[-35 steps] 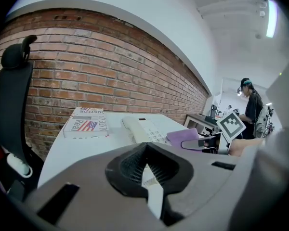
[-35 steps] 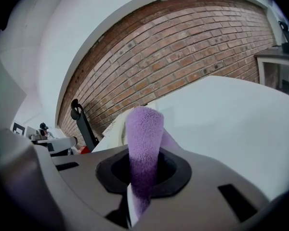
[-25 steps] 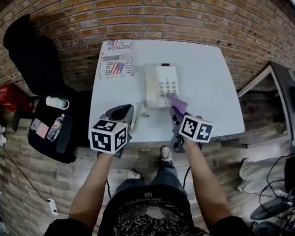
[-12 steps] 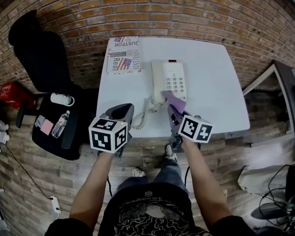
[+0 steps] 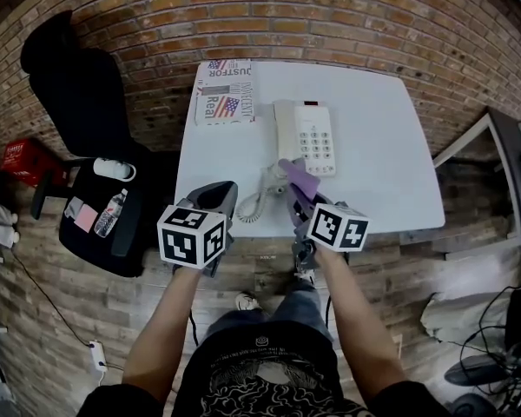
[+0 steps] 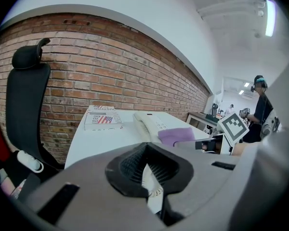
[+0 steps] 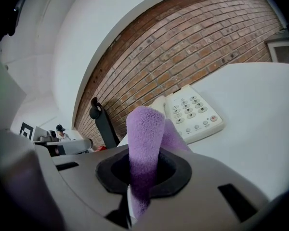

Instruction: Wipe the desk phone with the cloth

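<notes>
The white desk phone (image 5: 306, 137) lies on the white table (image 5: 382, 163), its coiled cord (image 5: 252, 202) trailing to the near left. My right gripper (image 5: 293, 191) is shut on a purple cloth (image 5: 300, 179), which hangs at the phone's near edge, by the handset end. In the right gripper view the cloth (image 7: 145, 143) stands up from between the jaws, with the phone's keypad (image 7: 195, 110) beyond it. My left gripper (image 5: 221, 189) hovers over the table's near edge left of the cord, shut and holding nothing. The left gripper view has the phone (image 6: 151, 124) and the cloth (image 6: 176, 135) ahead.
A printed magazine (image 5: 224, 92) lies at the table's far left corner. A black office chair (image 5: 78, 102) stands left of the table, with a bottle (image 5: 111, 211) on its seat. A brick wall runs behind the table. Another desk (image 5: 512, 163) is at the right.
The right gripper has drawn the cloth off the keypad, leftward and toward me, to the phone's near edge. My head view has shifted. The left gripper has stayed put.
</notes>
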